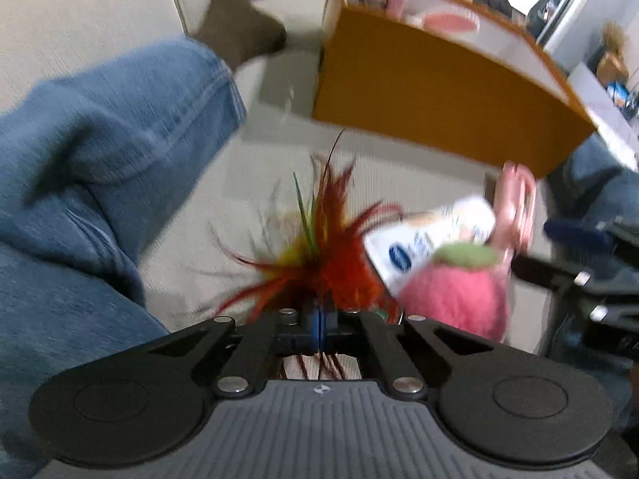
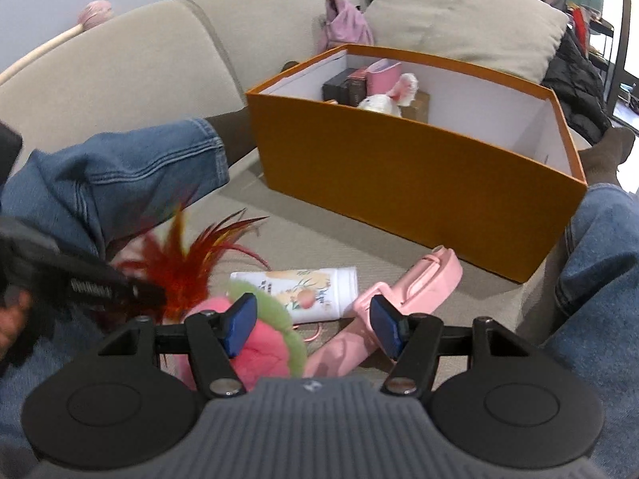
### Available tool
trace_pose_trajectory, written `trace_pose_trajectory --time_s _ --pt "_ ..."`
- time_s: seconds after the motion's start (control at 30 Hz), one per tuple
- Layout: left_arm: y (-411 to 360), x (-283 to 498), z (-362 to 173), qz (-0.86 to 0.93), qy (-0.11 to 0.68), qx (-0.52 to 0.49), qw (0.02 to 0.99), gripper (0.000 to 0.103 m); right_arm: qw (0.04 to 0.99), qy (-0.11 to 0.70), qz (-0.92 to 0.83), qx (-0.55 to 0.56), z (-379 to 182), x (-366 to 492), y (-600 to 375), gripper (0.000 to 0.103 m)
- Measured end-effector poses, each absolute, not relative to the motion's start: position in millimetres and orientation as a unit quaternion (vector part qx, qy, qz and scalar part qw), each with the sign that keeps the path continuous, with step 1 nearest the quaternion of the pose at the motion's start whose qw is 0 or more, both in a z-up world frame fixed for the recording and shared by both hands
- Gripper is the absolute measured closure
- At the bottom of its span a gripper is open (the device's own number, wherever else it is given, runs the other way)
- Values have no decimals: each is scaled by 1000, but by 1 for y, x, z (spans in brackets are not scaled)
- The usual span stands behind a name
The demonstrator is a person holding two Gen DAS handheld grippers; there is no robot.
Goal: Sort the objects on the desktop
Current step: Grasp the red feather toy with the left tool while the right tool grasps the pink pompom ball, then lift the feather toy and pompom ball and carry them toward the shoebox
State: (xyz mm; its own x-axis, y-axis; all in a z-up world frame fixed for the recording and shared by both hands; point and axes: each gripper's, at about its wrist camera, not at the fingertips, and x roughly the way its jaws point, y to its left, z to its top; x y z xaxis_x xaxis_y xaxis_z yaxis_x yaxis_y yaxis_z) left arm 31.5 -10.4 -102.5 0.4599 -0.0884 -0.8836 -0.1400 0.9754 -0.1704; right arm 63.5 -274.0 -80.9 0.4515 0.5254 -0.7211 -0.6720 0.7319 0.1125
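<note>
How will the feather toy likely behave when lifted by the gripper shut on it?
The feather toy probably weighs little. Its thin plumes fan loosely beyond the left gripper, so they likely flop and sway. Fine barbs may bend or snag.

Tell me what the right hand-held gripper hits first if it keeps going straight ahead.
Probably the pink plush: it lies just under and ahead of the open right hand-held gripper, with the pink case beside it. Depth is unclear.

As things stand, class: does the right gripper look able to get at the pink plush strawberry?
Probably yes. The right gripper is open just above the pink plush strawberry, one pad already over it. The left gripper, shut on the feather toy, sits off to the side, seemingly clear.
</note>
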Motion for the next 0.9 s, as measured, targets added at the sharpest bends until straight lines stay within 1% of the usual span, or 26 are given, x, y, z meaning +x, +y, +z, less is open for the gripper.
trace_pose_trajectory --time_s 0.27,0.3,0.33,0.37,0.5,0.57,0.7,0.83,0.87,0.9 --pt "3 22 -64 28 465 -126 876 103 836 379 384 -103 -77 54 -269 38" --pt "4 22 -60 31 458 -125 880 103 834 379 388 -104 -77 52 -268 35" --pt "6 20 -57 34 452 -123 883 103 831 381 391 -106 -78 51 -267 30" --pt "7 19 -54 38 447 -121 885 103 828 383 395 -110 -79 51 -264 28" --pt "16 19 -53 48 442 -136 885 103 809 401 410 -131 -92 47 -251 27" --pt "20 20 -54 46 442 -151 883 103 800 408 417 -141 -99 45 -243 27" --pt "22 21 -58 48 446 -148 882 103 785 424 423 -157 -114 45 -231 27" --pt "19 23 -63 43 457 -137 878 103 781 436 419 -159 -126 50 -225 30" --pt "18 23 -63 46 455 -134 879 103 780 438 418 -157 -129 52 -224 33" --pt "16 23 -62 45 454 -129 880 100 778 443 418 -155 -131 54 -223 38"
